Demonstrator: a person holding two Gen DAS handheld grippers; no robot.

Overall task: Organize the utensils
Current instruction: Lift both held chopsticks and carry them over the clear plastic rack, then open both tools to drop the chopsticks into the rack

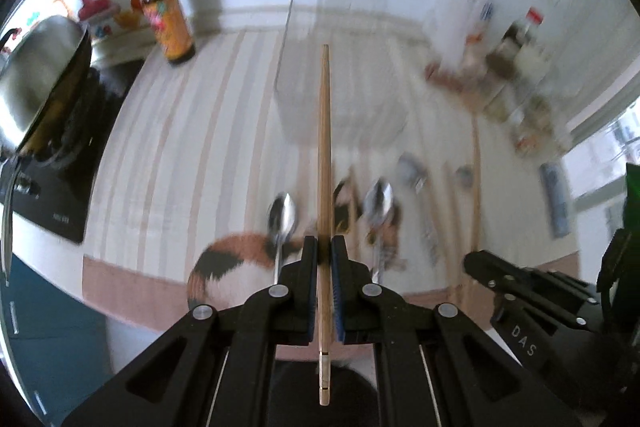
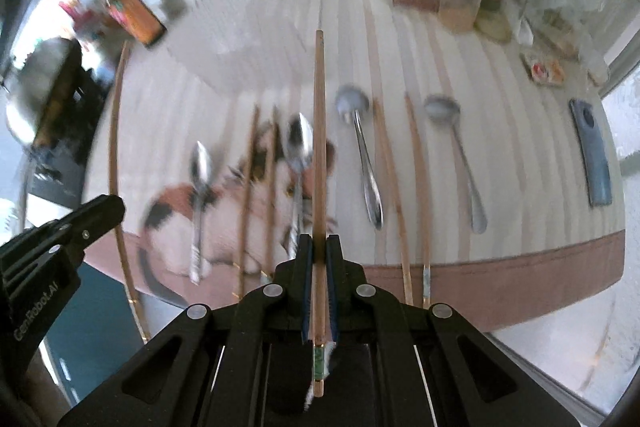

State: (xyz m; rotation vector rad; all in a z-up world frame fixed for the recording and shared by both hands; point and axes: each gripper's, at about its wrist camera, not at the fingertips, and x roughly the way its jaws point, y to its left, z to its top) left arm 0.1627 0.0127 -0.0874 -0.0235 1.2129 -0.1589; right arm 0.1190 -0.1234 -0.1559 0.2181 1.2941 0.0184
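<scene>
Bamboo chopsticks, one per hand: left tongs [image 1: 324, 247] clenched on a chopstick [image 1: 325, 155], right tongs [image 2: 319, 247] clenched on another [image 2: 319, 131], both gripped near the butt end, tips hanging out over the tabletop [image 2: 520, 163]. Light, stiff and smooth, so likely to pivot or slide in a narrow pinch; a hold nearer mid-length would steady them. Right view count: four spoons [image 2: 360, 147], roughly six loose chopsticks (blur, unsure), one phone [image 2: 592, 155].

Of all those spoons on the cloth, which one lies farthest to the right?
The round-bowled spoon nearest the blue phone. The other round-bowled spoon lies left of it beyond two chopsticks, and the two pointed spoons sit farther left over the cat picture.
</scene>
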